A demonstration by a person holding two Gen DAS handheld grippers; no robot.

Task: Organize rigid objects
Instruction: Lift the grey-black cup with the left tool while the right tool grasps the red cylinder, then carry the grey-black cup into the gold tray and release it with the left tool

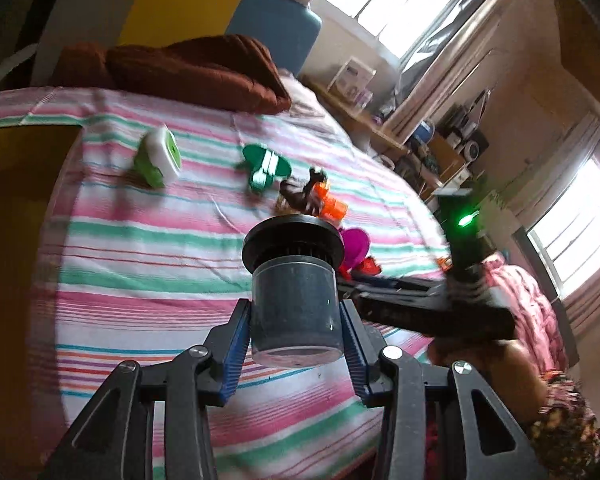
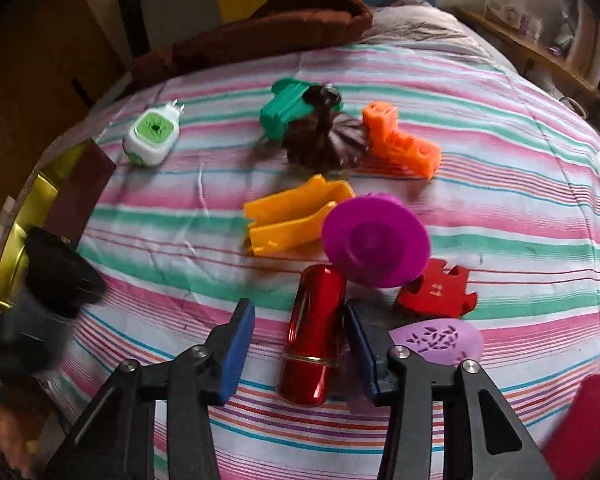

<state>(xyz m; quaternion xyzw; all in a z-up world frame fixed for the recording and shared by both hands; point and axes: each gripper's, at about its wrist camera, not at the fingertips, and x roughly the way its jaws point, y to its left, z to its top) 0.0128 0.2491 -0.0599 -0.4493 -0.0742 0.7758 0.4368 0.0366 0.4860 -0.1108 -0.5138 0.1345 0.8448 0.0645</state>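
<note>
Left jaws clench a dark cylinder; red tube lies between parted right jaws.

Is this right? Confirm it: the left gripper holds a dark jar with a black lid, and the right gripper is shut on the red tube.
Not quite. The right gripper is open around the red tube, as the right wrist view shows. The left gripper does hold the dark jar.
</note>
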